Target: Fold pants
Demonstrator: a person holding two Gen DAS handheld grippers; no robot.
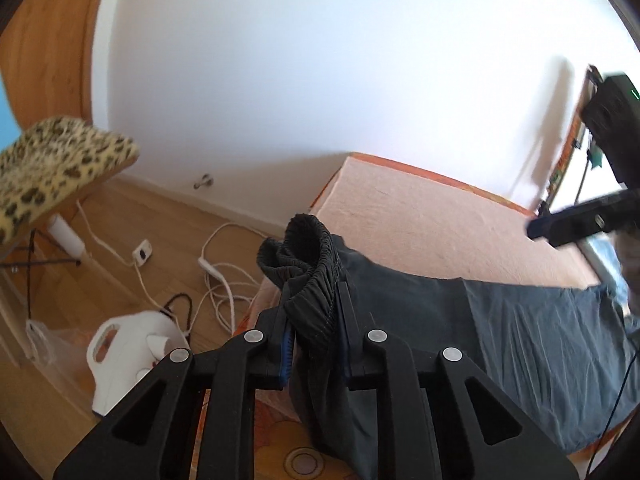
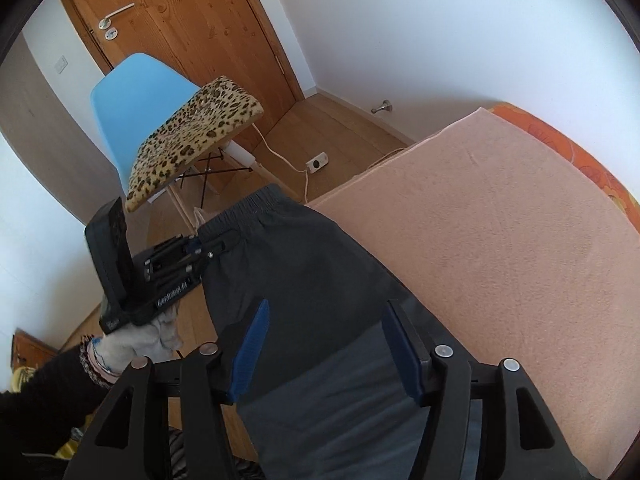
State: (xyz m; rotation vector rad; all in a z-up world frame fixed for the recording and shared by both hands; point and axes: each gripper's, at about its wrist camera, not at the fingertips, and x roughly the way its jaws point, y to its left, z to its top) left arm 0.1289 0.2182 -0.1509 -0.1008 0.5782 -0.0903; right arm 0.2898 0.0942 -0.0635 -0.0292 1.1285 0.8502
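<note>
Dark grey pants [image 1: 520, 340] lie stretched along the near edge of a bed covered by a peach blanket [image 1: 420, 220]. My left gripper [image 1: 314, 292] is shut on the bunched elastic waistband [image 1: 308, 248], lifting that end off the bed. In the right wrist view the same left gripper [image 2: 200, 252] grips the waistband corner at the left side of the pants [image 2: 300, 272], held by a gloved hand [image 2: 136, 340]. My right gripper [image 2: 327, 308] hovers open above the middle of the pants, its blue pads wide apart with nothing pinched between them. It also shows at the right edge as the right gripper [image 1: 560, 228].
A blue chair [image 2: 120, 92] with a leopard-print cushion [image 2: 192, 132] stands left of the bed near a wooden door [image 2: 192, 20]. White cables and a power strip [image 1: 216, 272] lie on the wood floor, with a white plastic appliance [image 1: 128, 352] beside them.
</note>
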